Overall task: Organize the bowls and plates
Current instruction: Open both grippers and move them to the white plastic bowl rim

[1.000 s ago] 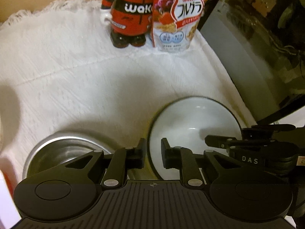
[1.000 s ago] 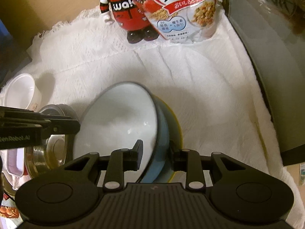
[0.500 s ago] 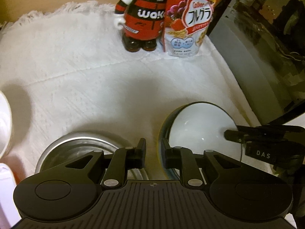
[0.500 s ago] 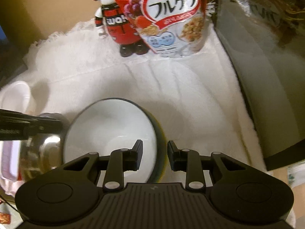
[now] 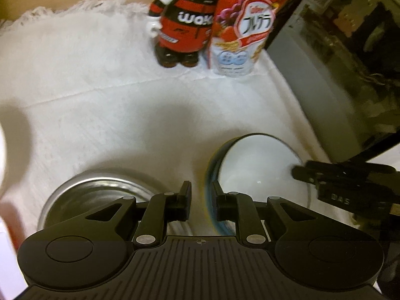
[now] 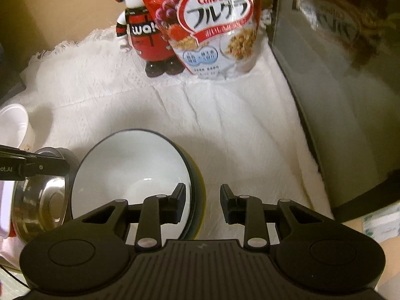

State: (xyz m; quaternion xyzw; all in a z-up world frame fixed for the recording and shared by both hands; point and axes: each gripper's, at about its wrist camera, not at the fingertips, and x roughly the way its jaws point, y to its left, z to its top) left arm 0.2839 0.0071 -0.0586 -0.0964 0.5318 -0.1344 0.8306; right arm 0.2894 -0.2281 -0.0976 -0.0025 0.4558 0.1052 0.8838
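Now your right gripper (image 6: 202, 192) stands over the right rim of the blue bowl (image 6: 130, 165): one finger is inside and the other outside, a narrow gap with cloth visible between, so nothing is pinched. The bowl sits in a yellow dish (image 6: 200, 182) near the front edge of the white cloth (image 6: 225, 125), just beside the steel bowl (image 6: 42, 200). Your left gripper (image 5: 200, 190) is almost closed and holds nothing.

wall: plain tan (image 6: 62, 7), behind
surface: white fringed cloth (image 6: 225, 130) (creased)
right side: dark glossy appliance front (image 6: 337, 75), reflective
light: dim, warm
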